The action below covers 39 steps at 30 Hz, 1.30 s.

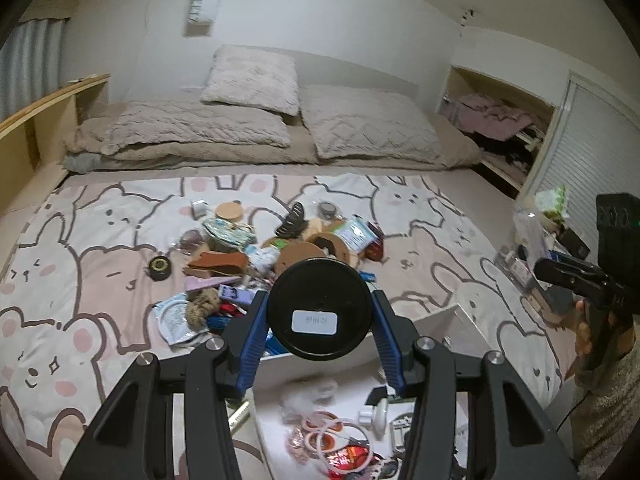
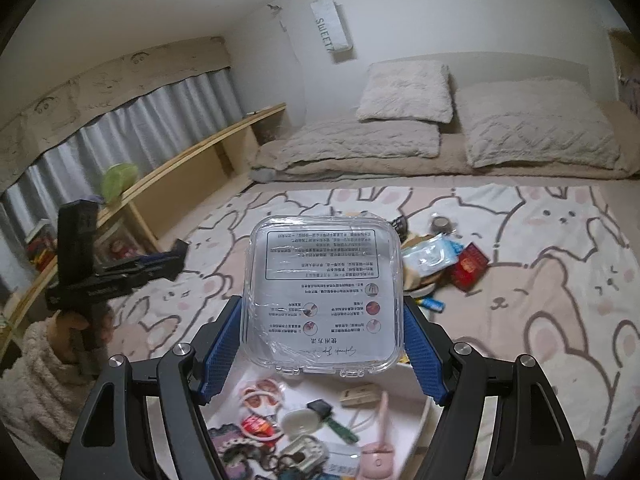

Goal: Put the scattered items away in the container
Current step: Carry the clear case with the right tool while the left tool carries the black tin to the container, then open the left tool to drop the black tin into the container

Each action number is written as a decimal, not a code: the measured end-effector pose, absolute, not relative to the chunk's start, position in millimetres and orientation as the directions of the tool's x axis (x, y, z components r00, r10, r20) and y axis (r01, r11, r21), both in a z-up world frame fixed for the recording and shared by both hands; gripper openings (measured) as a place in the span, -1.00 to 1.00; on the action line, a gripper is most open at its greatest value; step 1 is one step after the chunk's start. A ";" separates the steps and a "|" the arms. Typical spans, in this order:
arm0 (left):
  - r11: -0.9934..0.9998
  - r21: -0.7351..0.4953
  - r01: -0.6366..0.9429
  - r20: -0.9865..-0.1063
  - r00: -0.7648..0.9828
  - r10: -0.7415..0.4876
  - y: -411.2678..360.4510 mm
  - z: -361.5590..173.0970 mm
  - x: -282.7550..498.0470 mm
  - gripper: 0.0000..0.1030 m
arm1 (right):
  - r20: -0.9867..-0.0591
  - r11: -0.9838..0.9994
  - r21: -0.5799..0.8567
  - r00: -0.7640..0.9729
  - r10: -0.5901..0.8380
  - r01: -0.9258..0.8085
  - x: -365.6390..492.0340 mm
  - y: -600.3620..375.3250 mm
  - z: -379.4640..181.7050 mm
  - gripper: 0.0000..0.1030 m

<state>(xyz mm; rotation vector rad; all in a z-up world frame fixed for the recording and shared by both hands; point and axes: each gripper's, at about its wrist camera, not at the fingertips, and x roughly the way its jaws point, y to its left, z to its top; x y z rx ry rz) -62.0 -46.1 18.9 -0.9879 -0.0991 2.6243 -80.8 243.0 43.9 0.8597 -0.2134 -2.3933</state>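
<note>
Your left hand-held gripper [image 1: 320, 334] squeezes round black jar [image 1: 320, 309]; right hand-held gripper [image 2: 322, 340] squeezes clear square case [image 2: 324, 296]. Both held above white container [image 1: 436, 322] on bed [image 1: 460, 216].

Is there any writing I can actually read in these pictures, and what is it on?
"SWEET": on the white wall hanging above the bed, reading downwards; a further character is cut off.
Unreadable: the upside-down printed instruction sheet in the clear plastic case gripped by the right gripper, too small.
Unreadable: the small white label on the round black lid gripped by the left gripper, blurred.
</note>
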 end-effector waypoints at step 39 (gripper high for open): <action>-0.894 -0.121 -0.431 -0.929 -0.268 0.254 60.9 -129.8 -101.5 -0.04 | -0.775 -0.755 0.336 -0.291 -0.561 0.563 -42.4 206.9 -32.0 0.47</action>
